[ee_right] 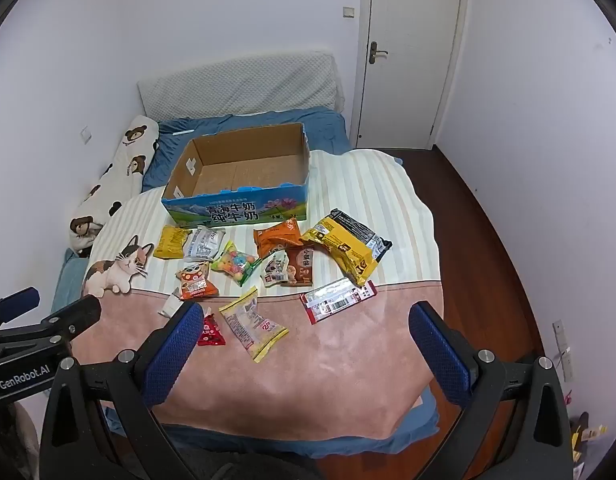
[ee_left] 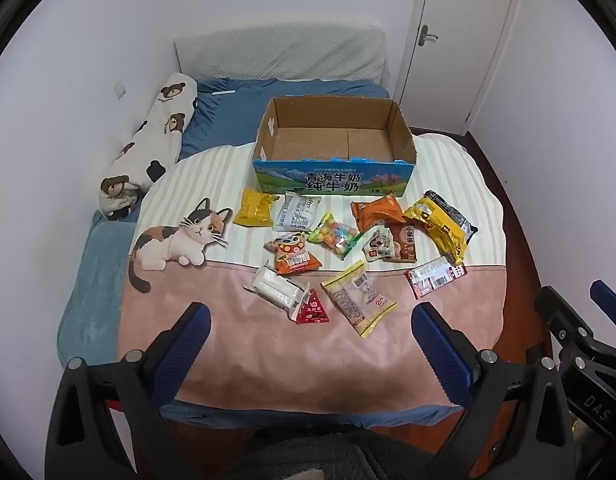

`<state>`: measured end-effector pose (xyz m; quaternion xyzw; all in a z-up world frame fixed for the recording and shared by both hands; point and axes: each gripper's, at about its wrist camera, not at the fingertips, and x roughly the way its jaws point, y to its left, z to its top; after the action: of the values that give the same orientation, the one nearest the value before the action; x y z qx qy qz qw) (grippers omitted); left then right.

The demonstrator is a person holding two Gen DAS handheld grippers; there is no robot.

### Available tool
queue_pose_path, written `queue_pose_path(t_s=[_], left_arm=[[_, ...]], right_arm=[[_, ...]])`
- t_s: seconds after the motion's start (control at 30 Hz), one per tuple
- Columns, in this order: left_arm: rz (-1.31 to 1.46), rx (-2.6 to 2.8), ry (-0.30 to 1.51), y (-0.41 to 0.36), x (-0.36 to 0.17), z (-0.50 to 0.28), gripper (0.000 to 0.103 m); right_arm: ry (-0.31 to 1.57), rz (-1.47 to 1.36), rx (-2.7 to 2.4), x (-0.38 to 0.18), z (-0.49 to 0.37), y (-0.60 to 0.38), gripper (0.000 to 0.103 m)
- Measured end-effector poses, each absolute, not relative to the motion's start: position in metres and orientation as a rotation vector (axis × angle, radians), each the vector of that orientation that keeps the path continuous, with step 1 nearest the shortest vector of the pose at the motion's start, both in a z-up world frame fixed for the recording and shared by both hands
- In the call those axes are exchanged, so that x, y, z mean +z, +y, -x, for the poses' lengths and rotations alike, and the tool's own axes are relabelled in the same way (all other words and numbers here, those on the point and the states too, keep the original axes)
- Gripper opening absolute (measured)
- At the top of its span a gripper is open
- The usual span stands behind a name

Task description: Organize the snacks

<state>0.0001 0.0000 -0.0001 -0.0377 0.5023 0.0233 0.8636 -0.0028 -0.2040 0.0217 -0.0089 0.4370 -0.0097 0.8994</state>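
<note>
An open cardboard box (ee_left: 333,170) (ee_right: 236,210) with a blue printed front stands empty on the bed. Several snack packets lie in front of it: a yellow bag (ee_left: 254,208), a white packet (ee_left: 298,213), a candy bag (ee_left: 335,236) (ee_right: 235,262), an orange bag (ee_left: 377,210), a large yellow-black bag (ee_left: 441,222) (ee_right: 347,250), a red triangle packet (ee_left: 311,308) (ee_right: 210,330) and a pale yellow packet (ee_left: 357,298) (ee_right: 252,322). My left gripper (ee_left: 309,326) is open and empty, above the blanket's near part. My right gripper (ee_right: 306,326) is open and empty, beside it.
A cat-print blanket (ee_left: 268,360) (ee_right: 327,360) covers the bed. A bear-print bolster (ee_left: 148,148) lies along the left wall. A grey headboard cushion (ee_left: 280,54) stands at the back. A white door (ee_right: 407,52) and dark wood floor (ee_right: 487,260) are on the right.
</note>
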Motion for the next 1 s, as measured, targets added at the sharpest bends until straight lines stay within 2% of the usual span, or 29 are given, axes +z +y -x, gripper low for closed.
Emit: queue_pose_path(t_s=[1.0], left_arm=[[0.079,0.057,1.041,0.002,0.000,0.008,0.103]], right_arm=[[0.923,0.005,-0.008,0.025,0.011,-0.201,0.103]])
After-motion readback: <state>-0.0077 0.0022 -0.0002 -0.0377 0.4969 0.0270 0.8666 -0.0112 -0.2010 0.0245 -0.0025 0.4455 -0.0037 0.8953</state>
